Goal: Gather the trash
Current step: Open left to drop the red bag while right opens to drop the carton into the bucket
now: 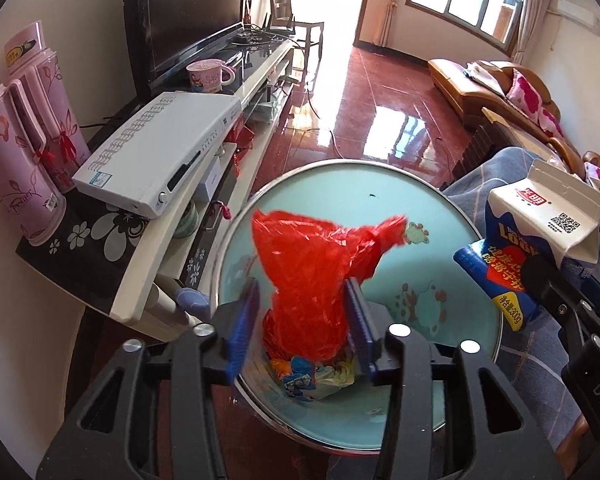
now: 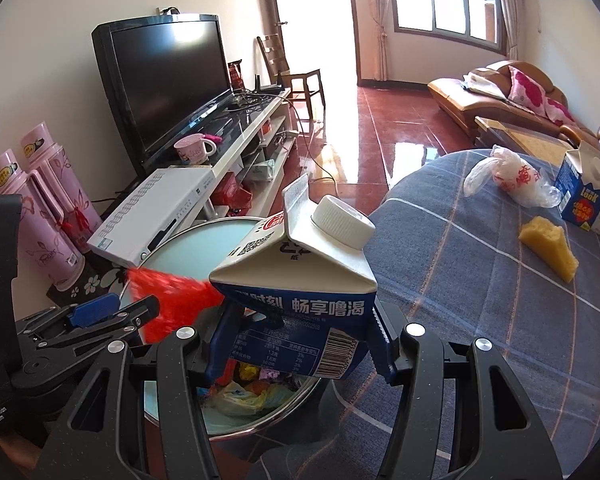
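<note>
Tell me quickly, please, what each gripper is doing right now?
Left gripper: shut on the red plastic bag, over the bin.
Right gripper: shut on the milk carton.

**Colours Seen Around the Bin**

A bright red plastic bag [image 1: 316,280] is seen over a pale blue bin [image 1: 340,196] painted with little frogs. A blue and white milk carton [image 2: 296,292] is marked with white writing. The tablecloth [image 2: 480,280] is coloured grey-blue with thin orange and white checks. Pink flasks [image 1: 24,140] are printed with flowers.
</note>
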Demonstrator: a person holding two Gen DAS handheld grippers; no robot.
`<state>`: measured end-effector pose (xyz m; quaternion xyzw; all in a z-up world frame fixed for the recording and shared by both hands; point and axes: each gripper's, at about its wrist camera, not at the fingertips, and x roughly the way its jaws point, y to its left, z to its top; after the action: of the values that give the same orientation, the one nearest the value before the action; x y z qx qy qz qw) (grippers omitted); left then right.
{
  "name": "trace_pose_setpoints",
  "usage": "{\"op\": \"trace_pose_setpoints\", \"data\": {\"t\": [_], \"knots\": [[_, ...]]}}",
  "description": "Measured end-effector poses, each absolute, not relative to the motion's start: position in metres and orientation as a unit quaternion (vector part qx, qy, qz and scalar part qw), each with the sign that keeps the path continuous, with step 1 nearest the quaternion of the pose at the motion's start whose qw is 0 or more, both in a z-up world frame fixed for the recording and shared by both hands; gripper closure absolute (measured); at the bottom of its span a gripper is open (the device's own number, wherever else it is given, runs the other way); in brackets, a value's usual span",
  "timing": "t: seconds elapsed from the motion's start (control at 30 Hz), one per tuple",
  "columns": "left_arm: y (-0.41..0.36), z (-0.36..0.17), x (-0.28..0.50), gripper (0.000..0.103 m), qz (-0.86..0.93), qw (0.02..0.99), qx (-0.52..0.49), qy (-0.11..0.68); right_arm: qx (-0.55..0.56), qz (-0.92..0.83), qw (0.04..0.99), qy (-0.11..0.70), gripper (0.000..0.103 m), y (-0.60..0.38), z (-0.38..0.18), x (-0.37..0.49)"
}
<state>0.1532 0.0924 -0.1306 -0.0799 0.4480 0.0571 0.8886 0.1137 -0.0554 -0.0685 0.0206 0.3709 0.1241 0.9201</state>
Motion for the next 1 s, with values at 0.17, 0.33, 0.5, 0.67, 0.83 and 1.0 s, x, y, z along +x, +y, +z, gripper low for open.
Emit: {"op": "trace_pose_setpoints", "data": {"t": [0.17,0.33,0.5,0.67,0.83,1.0], "knots": [[0.103,-0.113,0.148,0.036,0.094,0.9,-0.067,0.42,0.016,0.136,0.919,0.369,0.046,-0.047,-0.068,0.115],[0.118,-0.106,0.146,0.031,0.129,0.901,-0.073,0.408,0.034,0.149,0.908,0.39,0.046,-0.045,-0.083,0.122],[0.125,-0.107,0.147,0.03,0.135,0.898,-0.075,0.412,0.039,0.142,0.906,0.397,0.038,-0.047,-0.09,0.124],[0.124,-0.107,0.147,0.029,0.132,0.898,-0.075,0.413,0.041,0.126,0.914,0.384,0.037,-0.055,-0.083,0.119],[0.122,-0.108,0.146,0.026,0.133,0.898,-0.074,0.412,0.05,0.116,0.917,0.378,0.037,-0.065,-0.078,0.112],[0.115,-0.107,0.144,0.026,0.129,0.899,-0.067,0.413,0.051,0.106,0.921,0.371,0.035,-0.074,-0.075,0.105]]}}
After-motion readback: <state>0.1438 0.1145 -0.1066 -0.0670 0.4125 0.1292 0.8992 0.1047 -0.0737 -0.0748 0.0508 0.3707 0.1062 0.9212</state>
